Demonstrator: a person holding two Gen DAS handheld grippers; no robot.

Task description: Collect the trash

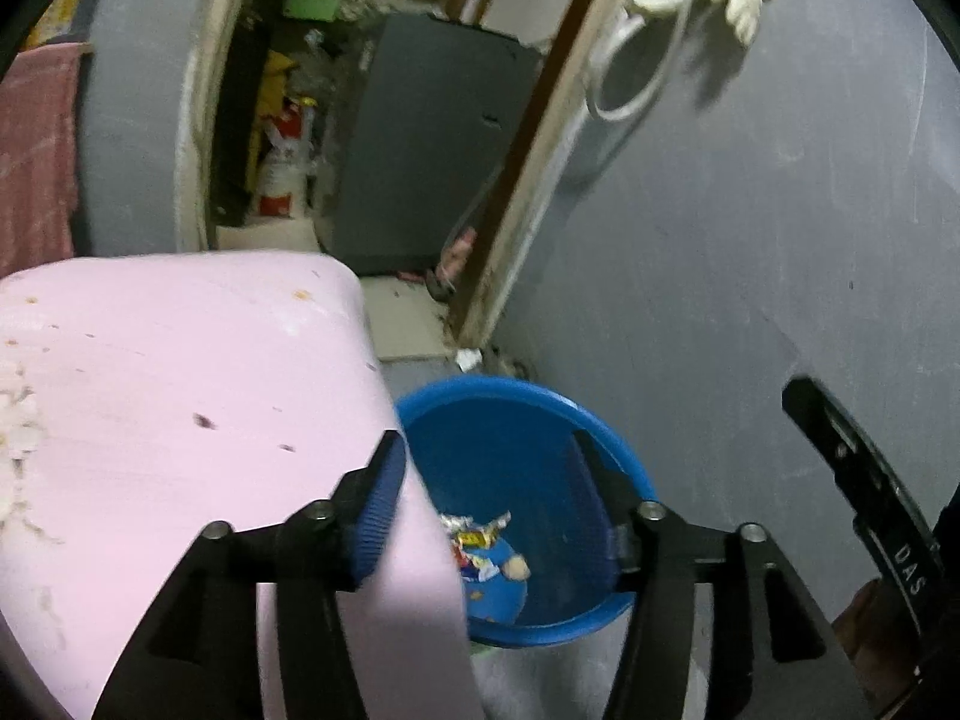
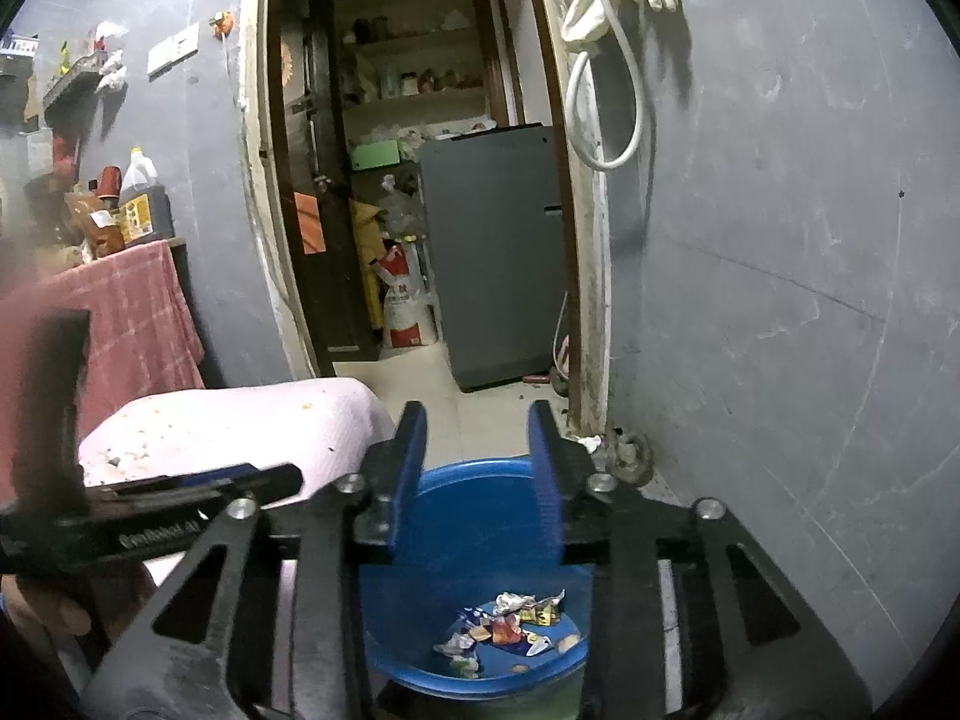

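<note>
A blue plastic tub [image 1: 510, 414] stands on the floor by the grey wall, with several crumpled wrappers [image 1: 480, 540] at its bottom. It also shows in the right wrist view [image 2: 456, 480], with the wrappers [image 2: 510, 624] inside. My left gripper [image 1: 486, 468] is open and empty above the tub, its left finger over the edge of a pink cushioned surface [image 1: 180, 390]. My right gripper [image 2: 480, 468] is open and empty above the tub. The left gripper's body [image 2: 168, 510] shows at the left of the right wrist view.
The pink surface [image 2: 240, 420] carries crumbs and bits of debris [image 1: 18, 420]. An open doorway [image 2: 420, 180] leads to a grey fridge [image 2: 498, 252] and shelves. A red cloth [image 2: 138, 312] hangs at left. A hose and glove [image 2: 612, 30] hang on the wall.
</note>
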